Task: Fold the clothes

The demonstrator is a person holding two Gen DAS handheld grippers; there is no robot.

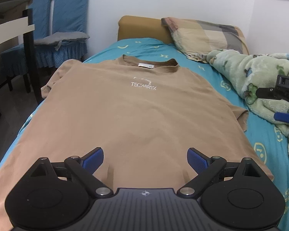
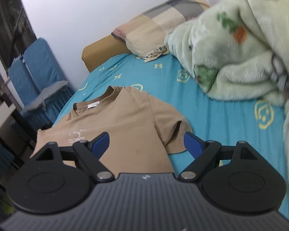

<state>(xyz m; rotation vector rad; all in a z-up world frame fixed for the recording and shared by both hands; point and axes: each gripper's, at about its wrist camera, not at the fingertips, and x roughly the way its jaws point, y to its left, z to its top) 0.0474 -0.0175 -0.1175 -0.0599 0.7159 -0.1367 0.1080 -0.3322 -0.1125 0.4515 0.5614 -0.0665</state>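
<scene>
**Brown T-shirt lies flat, both grippers wide and holding nothing**

A light brown cotton T-shirt (image 1: 136, 111) with white letters on the chest lies spread out, front up, on a bed with a bright blue sheet printed with yellow shapes (image 1: 267, 146). Its neck points to the far end of the bed. Its bottom part is near the cameras.

The left gripper (image 1: 145, 159) has black arms and blue pads. Its jaws are wide apart and hold nothing. The lower part of the shirt shows between the two pads. I cannot tell if the pads touch the cloth.

The right gripper (image 2: 146, 143) is over the right side of the shirt (image 2: 125, 123). Its jaws are wide apart too, and hold nothing. The shirt's right side shows between the pads, and its short right sleeve (image 2: 175, 132) lies just beside the right pad. In the left view, this gripper (image 1: 279, 104) peeks in at the right edge.

A fluffy pale green blanket with animal pictures (image 2: 240, 46) is bunched up on the right side of the bed. A checked tan and grey pillow (image 1: 206, 34) sits at the far end. Two chairs with blue covers (image 1: 61, 27) stand to the left of the bed.
</scene>
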